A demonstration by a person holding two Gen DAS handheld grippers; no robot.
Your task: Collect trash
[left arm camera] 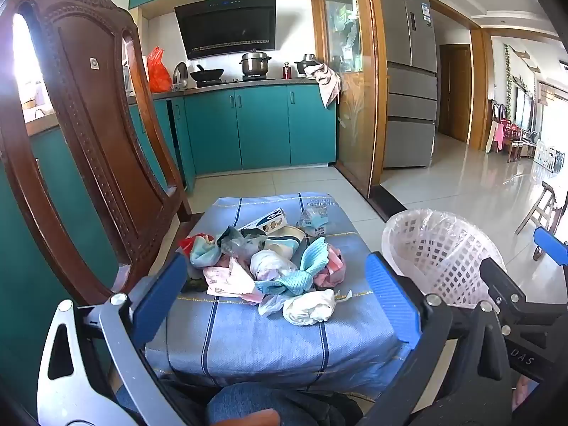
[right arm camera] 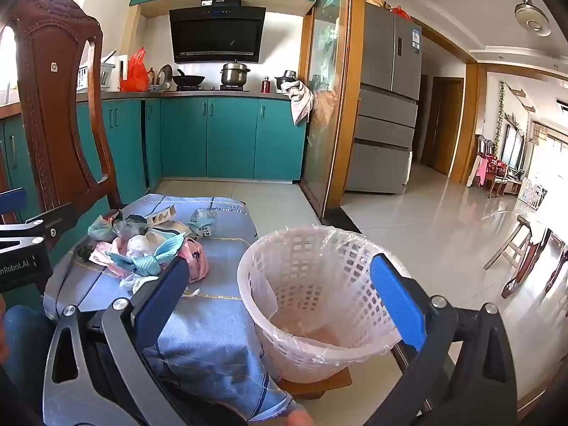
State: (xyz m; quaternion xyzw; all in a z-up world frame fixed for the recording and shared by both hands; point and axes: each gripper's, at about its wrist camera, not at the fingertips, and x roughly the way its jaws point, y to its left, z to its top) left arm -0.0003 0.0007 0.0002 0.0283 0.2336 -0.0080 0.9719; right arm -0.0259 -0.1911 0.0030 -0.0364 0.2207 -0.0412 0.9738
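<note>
The right gripper hangs with its blue fingers spread wide and nothing between them, framing a white lattice basket lined with a clear bag. The basket sits on a wooden block just beside a low table under a blue striped cloth. A heap of crumpled wrappers and rags lies on the cloth. A carved wooden chair stands to the left.
</note>
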